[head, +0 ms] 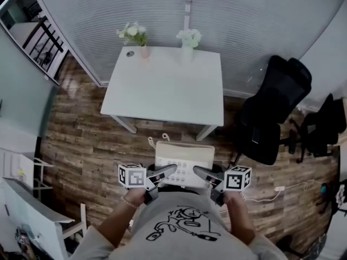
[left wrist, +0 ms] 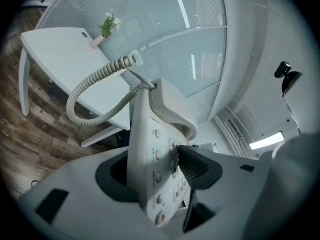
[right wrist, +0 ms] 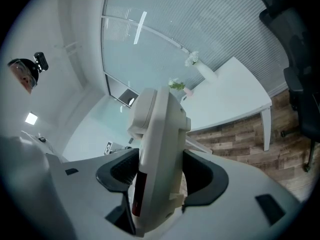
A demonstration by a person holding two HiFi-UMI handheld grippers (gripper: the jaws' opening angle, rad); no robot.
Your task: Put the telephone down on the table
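A white desk telephone (head: pixel 184 158) hangs in the air in front of me, over the wooden floor and short of the white table (head: pixel 162 85). My left gripper (head: pixel 162 172) is shut on its left side, and my right gripper (head: pixel 205 174) is shut on its right side. In the left gripper view the telephone (left wrist: pixel 155 149) stands between the jaws with the keypad facing one pad, the handset (left wrist: pixel 172 109) resting on top and the coiled cord (left wrist: pixel 85 89) looping down. In the right gripper view the telephone (right wrist: pixel 157 149) fills the gap between both pads.
On the table's far edge stand a pink vase of flowers (head: pixel 140 39) and a white vase (head: pixel 188 42). A black office chair (head: pixel 271 112) stands right of the table, another (head: pixel 325 123) further right. A white shelf unit (head: pixel 27 210) is at lower left; a cable (head: pixel 279 188) lies on the floor.
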